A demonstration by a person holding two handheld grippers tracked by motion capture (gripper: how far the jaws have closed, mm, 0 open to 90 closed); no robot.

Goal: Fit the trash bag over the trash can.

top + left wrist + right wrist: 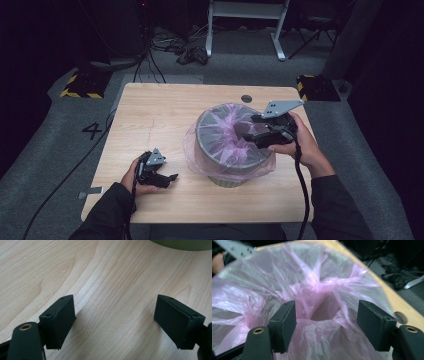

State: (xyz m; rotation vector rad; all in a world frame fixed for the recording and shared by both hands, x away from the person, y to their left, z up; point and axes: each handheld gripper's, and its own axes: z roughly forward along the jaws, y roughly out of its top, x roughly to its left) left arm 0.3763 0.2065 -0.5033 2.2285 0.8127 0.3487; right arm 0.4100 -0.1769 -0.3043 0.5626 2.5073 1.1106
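A grey round bin (227,172) stands on the wooden table (160,107), right of centre, lined with a thin pink plastic bag (220,131) that drapes over its rim. My right gripper (248,134) hovers over the bin's right side, jaws open, nothing between them. In the right gripper view the crumpled pink bag (312,285) and its dark central opening lie just beyond that gripper (325,323). My left gripper (172,177) rests low over the table at the front left, open and empty. In the left gripper view bare wood shows between the jaws of the left gripper (115,320), with the bin's base (182,243) at the top edge.
A round cable hole (246,98) sits near the table's far edge. Cables trail from both grippers off the near edge. On the floor beyond are cables, yellow-black striped blocks (80,85) and a white desk frame (245,20).
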